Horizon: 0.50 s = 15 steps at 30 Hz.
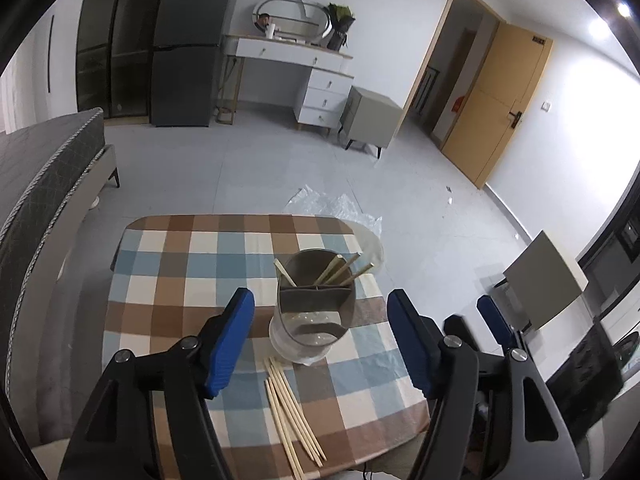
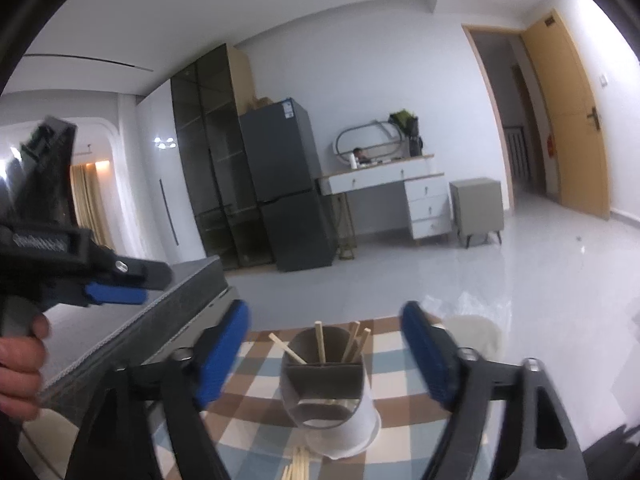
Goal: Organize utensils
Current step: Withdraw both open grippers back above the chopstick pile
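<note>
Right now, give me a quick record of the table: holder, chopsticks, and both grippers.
surface: checked tablecloth
holder: grey divided holder, upright
in holder: several chopsticks leaning in the back compartments
loose chopsticks: bundle lying flat in front of the holder
left gripper: open, nothing held
right gripper: open, nothing held

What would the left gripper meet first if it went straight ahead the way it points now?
Most likely the utensil holder standing between and beyond the open left gripper fingers; depth is unclear.

Pale wooden chopsticks (image 1: 294, 412), matt grey plastic holder (image 1: 316, 300), checked cloth tablecloth (image 1: 192, 264), glossy floor (image 1: 280, 168)
</note>
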Motion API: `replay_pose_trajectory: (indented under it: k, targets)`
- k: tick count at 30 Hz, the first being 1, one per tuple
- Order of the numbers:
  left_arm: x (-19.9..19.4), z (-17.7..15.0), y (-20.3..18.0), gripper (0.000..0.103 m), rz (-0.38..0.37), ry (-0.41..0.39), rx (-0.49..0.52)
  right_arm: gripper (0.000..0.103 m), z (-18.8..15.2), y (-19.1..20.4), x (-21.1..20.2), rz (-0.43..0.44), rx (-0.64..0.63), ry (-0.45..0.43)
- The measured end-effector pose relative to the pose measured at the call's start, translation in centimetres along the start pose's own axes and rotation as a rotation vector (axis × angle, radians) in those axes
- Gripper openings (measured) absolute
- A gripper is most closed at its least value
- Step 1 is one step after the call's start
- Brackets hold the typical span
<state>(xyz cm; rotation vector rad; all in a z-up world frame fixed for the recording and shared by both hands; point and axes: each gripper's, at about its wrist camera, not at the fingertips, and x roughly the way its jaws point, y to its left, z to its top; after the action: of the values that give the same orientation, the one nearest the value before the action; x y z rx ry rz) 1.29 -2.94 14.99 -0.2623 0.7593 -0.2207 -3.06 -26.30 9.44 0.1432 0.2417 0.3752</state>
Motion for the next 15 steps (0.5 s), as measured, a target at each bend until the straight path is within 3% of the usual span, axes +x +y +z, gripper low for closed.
replay_pose_trajectory:
  k: [4, 9, 11, 15]
  targets:
    - [-2.7, -1.4, 0.3, 0.083, 0.020, -0.061, 0.001, 0.091, -1.0, 0.8, -0.8, 0.009, -0.004, 0.000]
    - [-4.3, -3.9, 1.4, 0.086, 0.099, -0.162, -0.006, 0.093, -2.5, 1.8, -1.3, 0.028, -0.015, 0.020]
    - [-4.4, -5.1, 2.1, 0.092, 0.157, -0.222, -0.010, 0.095, -2.9, 2.2, -1.6, 0.034, -0.020, 0.027]
    - [-2.5, -7.1, 3.9, 0.095, 0.207, -0.243, -0.031, 0.099, -3.7, 2.9, -2.0, 0.045, -0.038, 0.048]
